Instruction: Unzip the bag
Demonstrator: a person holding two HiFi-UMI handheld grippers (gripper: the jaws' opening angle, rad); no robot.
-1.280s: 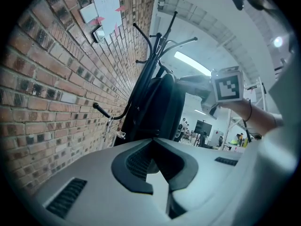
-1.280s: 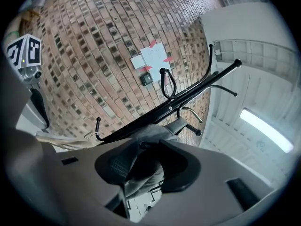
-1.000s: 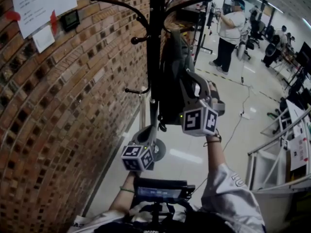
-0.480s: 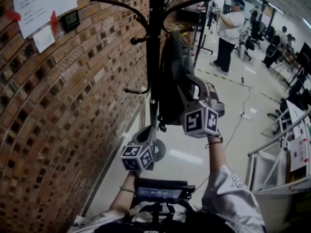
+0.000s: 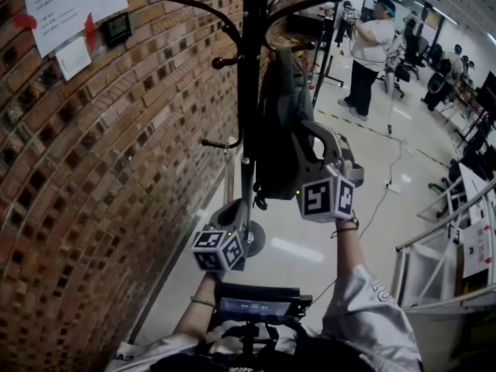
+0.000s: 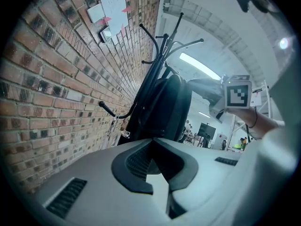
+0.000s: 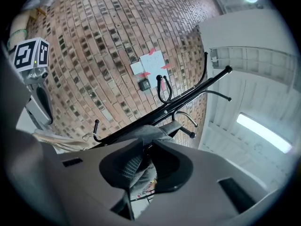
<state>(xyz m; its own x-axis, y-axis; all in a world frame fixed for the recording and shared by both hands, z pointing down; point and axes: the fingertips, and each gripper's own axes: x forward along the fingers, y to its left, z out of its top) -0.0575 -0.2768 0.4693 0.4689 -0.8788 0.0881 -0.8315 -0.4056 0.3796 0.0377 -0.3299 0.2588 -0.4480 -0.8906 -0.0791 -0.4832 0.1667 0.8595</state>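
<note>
A dark backpack [image 5: 273, 130] hangs from a hook of a black coat rack [image 5: 249, 84] beside the brick wall. My right gripper [image 5: 295, 130] reaches up against the bag's right side. In the right gripper view its jaws are closing, and grey bag fabric [image 7: 141, 134] with a small dark piece sits pinched between the fingertips of the right gripper [image 7: 146, 148]. My left gripper [image 5: 235, 210] hangs lower, near the rack's base, apart from the bag. In the left gripper view the left gripper [image 6: 151, 143] has its tips together with nothing in them, pointing up at the backpack [image 6: 164, 105].
The brick wall [image 5: 93, 177] with pinned papers [image 5: 66, 6] is close on the left. The rack's round base [image 5: 255, 239] stands on the pale floor. A person [image 5: 368, 53] stands far back among desks. A metal railing [image 5: 442, 223] runs at the right.
My right gripper has slid slightly down and right along the bag. The left gripper has stayed in place.
</note>
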